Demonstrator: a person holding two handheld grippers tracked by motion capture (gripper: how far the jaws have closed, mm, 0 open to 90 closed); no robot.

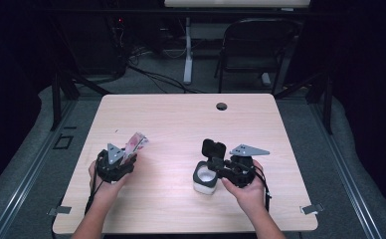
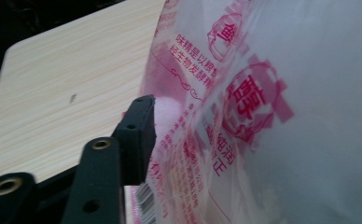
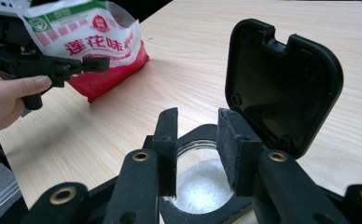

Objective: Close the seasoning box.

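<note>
A clear bag printed in red and pink (image 1: 137, 142) stands with its bottom on the wooden table (image 1: 181, 119), at the left. My left gripper (image 1: 130, 155) is open around it; one black finger (image 2: 137, 135) lies beside the film of the bag (image 2: 263, 116), and the other is hidden behind it. To the right stands a white container (image 1: 205, 180) with its black flip lid (image 1: 213, 148) raised. My right gripper (image 3: 198, 140) hovers open just above its mouth, nothing between the pads. White crystals (image 3: 202, 186) fill the container below the lid (image 3: 281, 79).
A cable hole (image 1: 222, 106) sits near the table's far edge. Beyond the table are a dark folding chair (image 1: 253, 45) and a white desk leg. A hand (image 3: 6, 93) holds the left gripper beside the bag (image 3: 100, 42).
</note>
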